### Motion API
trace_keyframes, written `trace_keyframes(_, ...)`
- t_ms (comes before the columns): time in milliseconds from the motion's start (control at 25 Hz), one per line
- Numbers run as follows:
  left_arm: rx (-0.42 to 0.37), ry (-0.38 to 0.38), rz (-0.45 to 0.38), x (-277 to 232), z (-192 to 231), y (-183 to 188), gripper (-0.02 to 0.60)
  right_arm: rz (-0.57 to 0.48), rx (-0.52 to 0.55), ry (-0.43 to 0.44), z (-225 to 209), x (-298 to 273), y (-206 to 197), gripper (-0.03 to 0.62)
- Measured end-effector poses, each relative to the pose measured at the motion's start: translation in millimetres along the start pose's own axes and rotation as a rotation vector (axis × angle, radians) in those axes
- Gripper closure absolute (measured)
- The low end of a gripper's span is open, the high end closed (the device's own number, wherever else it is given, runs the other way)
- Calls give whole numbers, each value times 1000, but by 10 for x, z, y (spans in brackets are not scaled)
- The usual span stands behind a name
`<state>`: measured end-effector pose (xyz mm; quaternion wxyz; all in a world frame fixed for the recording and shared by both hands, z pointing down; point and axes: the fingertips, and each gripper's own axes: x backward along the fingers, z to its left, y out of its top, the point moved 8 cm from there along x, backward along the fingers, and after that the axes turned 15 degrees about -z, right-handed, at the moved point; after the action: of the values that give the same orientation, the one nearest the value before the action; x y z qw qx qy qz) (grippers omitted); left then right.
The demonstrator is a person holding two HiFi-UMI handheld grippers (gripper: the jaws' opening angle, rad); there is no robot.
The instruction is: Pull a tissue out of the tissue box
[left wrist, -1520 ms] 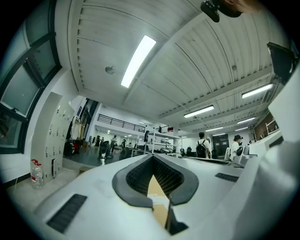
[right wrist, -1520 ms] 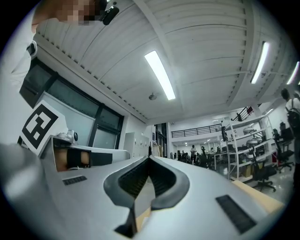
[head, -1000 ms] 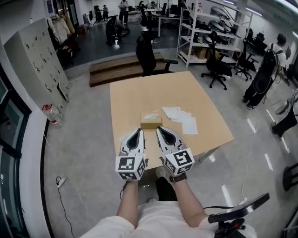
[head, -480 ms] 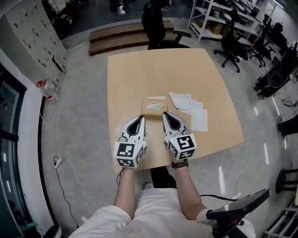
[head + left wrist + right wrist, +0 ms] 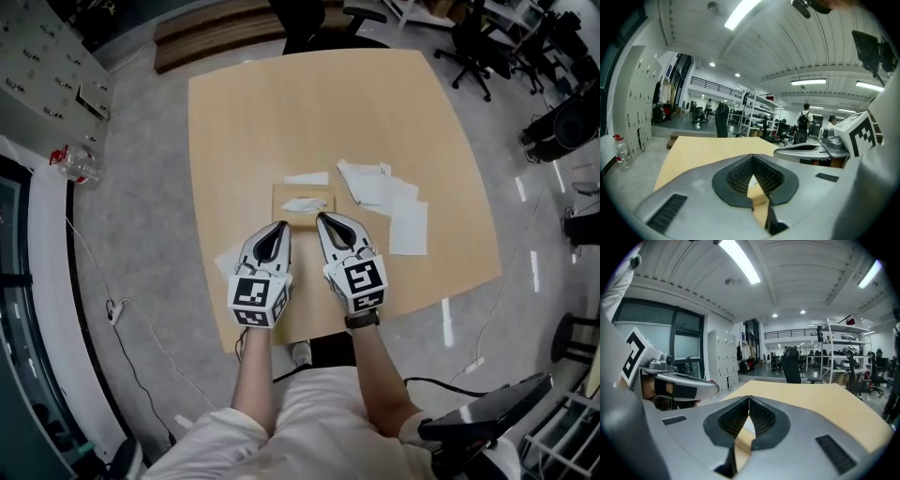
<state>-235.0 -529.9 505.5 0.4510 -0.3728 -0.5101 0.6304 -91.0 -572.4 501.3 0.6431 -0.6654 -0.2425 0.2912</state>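
Now both pairs of tongs reach further out over the pale wooden desk (image 5: 281, 103) than they did a second ago. Then their tips hung near the desk's near edge with the box well ahead. Now the left tongs (image 5: 279, 228) and the right tongs (image 5: 324, 219) point side by side at the near side of the flat tan cardboard tissue box (image 5: 286, 192), though whether the tips touch it the head view does not settle. Each pair is clenched on nothing: in each gripper view the two jaws meet at the tip, and only box and desk show through the slit below. The crumpled white tissue (image 5: 302, 203) poking from the box's slot lies just ahead of the tips, between the two pairs, and looks untouched. Several loose white tissues (image 5: 389, 202) lie ahead and to the right of the right tongs, and a single white sheet (image 5: 307, 178) lies just beyond the box. The approach looks nearly done and the grasp not yet begun. One pair probably has to open before it can pinch the tissue, while the other could steady the light box.
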Motion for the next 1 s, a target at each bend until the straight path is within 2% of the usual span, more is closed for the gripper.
trace_keyframes(240, 13, 2, 34, -240, 106, -226, 580, 93, 56, 26, -114, -192, -266, 589)
trace_keyframes(400, 30, 21, 75, -330, 217, -411, 580, 175, 56, 42, -185, -297, -506, 588)
trace_keyframes(560, 46, 31, 91, -422, 299, -511, 580, 239, 110, 44, -264, -386, -704, 588)
trace_keyframes(720, 57, 28, 105, -490, 327, -606, 580, 293, 137, 47, -276, -487, -842, 539)
trace_keyframes(1000, 70, 48, 127, -533, 424, -727, 580, 352, 171, 79, -246, -621, -1018, 536)
